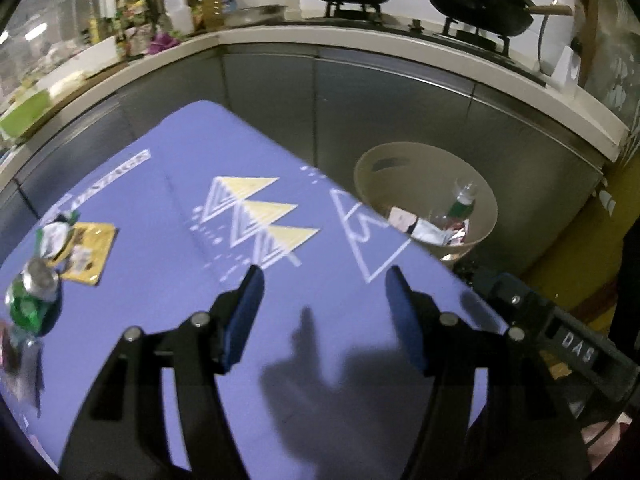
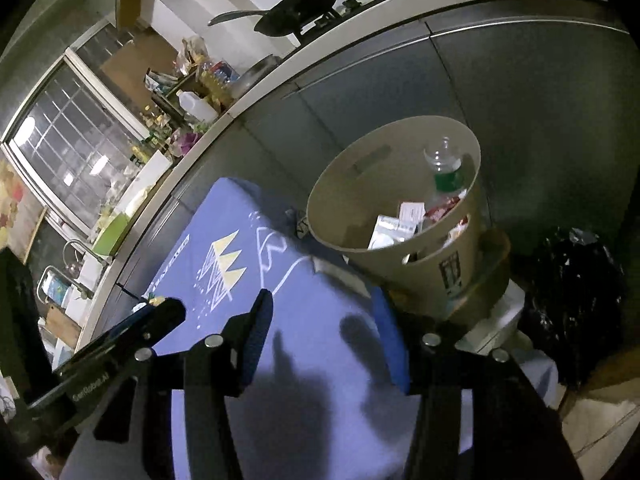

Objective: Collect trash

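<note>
A: Blue-padded and spread wide, the left tongs (image 1: 324,300) hang empty above the purple table (image 1: 180,248). And the right?

B: Same story: right tongs (image 2: 324,320) parted, nothing between the pads, hovering by the table edge nearest the beige bin (image 2: 360,184).

A: What is left to collect?

B: Off to the left side of the table: a green bottle (image 1: 34,296), a yellow packet (image 1: 90,254) just beyond it, and a crumpled wrapper (image 1: 56,234) resting on the packet. The bin already holds a bottle and some wrappers.

A: So which first?

B: I'd take the bottle with the left tongs, gripping across its body, not the cap, so it doesn't roll. Then carry it well over the bin's rim before letting go.
</note>
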The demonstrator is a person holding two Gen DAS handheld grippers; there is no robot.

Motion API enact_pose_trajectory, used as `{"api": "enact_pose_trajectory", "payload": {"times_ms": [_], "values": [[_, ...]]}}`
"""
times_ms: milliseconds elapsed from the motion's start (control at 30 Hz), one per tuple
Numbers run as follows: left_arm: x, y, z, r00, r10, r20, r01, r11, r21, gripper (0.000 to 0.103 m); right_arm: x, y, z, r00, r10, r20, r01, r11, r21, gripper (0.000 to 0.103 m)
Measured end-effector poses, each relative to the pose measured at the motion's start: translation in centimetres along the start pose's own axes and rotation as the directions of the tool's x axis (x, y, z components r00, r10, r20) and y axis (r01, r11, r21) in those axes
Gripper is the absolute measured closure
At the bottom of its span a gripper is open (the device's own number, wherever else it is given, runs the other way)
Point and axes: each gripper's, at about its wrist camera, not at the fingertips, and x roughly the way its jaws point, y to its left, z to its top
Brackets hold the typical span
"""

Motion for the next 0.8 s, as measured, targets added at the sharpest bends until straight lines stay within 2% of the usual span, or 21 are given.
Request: {"api": "enact_pose_trajectory", "payload": {"times_ms": [133, 433, 633, 800], "values": [[-1.8, 1.5, -1.3, 0.999, 0.034, 0.016, -0.034, 0.999, -0.015, 0.042, -0.4, 1.3, -0.6, 1.000, 0.007, -0.013, -0.007, 1.000, 0.000, 0.054], [-4.2, 5.2, -3.4, 0.995, 0.091, 0.039, -0.087, 0.992, -0.087, 0.041, -0.6, 5.4, -2.0, 0.999, 0.032, -0.043, -0.035, 0.996, -0.081, 0.054], [-4.5, 6.8, -4.3, 0.993, 0.109, 0.033, -0.104, 0.987, -0.123, 0.041, -0.1, 6.7, -2.7, 0.997, 0.028, -0.066, -0.035, 0.993, -0.109, 0.054], [-4.5, 7.5, -4.8, 0.993, 0.114, 0.028, -0.109, 0.984, -0.139, 0.041, -0.3, 7.1, -2.8, 0.998, 0.021, -0.053, -0.027, 0.994, -0.107, 0.054]]}}
